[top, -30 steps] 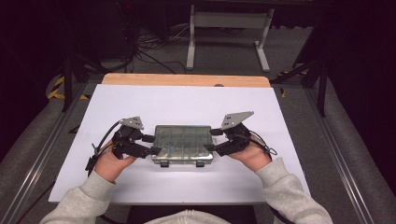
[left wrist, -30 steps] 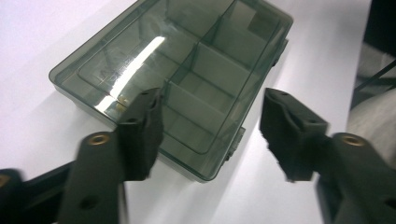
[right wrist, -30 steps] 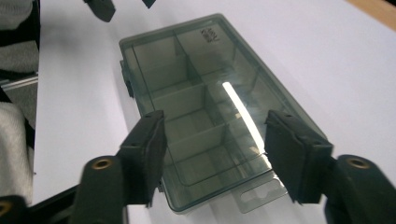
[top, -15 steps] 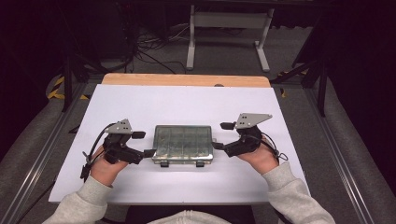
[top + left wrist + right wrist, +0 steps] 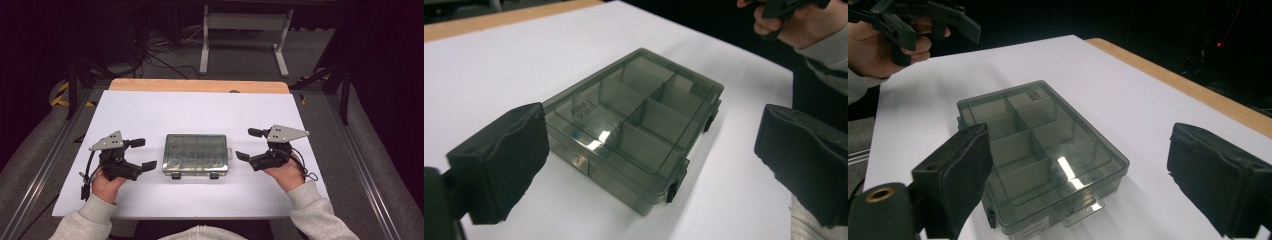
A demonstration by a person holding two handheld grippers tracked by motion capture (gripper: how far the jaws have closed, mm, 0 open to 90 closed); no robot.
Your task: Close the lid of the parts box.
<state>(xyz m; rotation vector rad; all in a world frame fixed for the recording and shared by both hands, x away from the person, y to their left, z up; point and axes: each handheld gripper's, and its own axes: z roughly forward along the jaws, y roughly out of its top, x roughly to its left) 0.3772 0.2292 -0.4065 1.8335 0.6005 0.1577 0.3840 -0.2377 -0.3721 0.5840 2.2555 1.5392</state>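
The closed plastic box (image 5: 195,154) lies flat in the middle of the white desk (image 5: 200,112). The left gripper (image 5: 143,154) is just beside its left end, the right gripper (image 5: 249,144) beside its right end. Both have their fingers wide open and hold nothing.

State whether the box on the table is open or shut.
Shut: the box's lid lies flat over its compartments, both black latches down.

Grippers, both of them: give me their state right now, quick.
Left gripper: open, holding nothing, apart from the compartment box.
Right gripper: open, holding nothing, apart from the box.
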